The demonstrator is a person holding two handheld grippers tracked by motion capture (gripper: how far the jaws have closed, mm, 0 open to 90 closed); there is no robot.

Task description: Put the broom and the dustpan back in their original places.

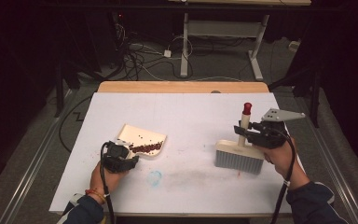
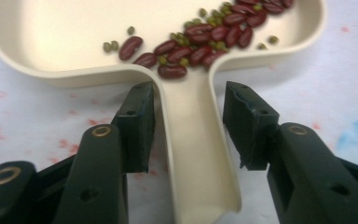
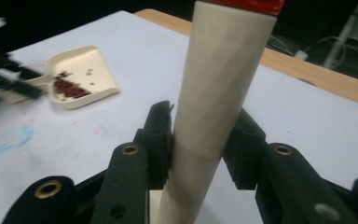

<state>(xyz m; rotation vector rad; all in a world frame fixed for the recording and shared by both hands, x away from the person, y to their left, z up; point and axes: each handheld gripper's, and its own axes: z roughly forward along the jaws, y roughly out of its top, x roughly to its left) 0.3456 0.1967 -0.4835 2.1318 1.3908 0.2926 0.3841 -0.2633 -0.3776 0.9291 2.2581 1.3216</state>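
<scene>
So the dustpan [image 2: 74,32] is a cream plastic one, smooth and shallow with a raised rim, sitting left of centre on the white surface [image 1: 191,116]. Inside it there's a little heap of glossy dark red beans [image 2: 200,42] mixed with tiny round green ones, bunched near where the handle starts. The handle is a narrow open channel, and in the left gripper view its near end is cut off by the bottom edge. The left gripper [image 2: 186,126] has its jaws on either side of that handle with a gap on each side, so they're loose around it, not pinching. From the high view the hand and gripper cover the handle completely.

Over on the right, the brush [image 1: 239,157] stands on its bristles, a pale block with grey bristles and a round cream handle with a red tip. The right gripper [image 3: 200,149] has its jaws clamped on the handle. In the right gripper view the red tip is cropped off at the top and the bristles are hidden below.

The surface has faint red smudges and a blue ring mark [image 1: 154,178], hard to make out clearly.
</scene>
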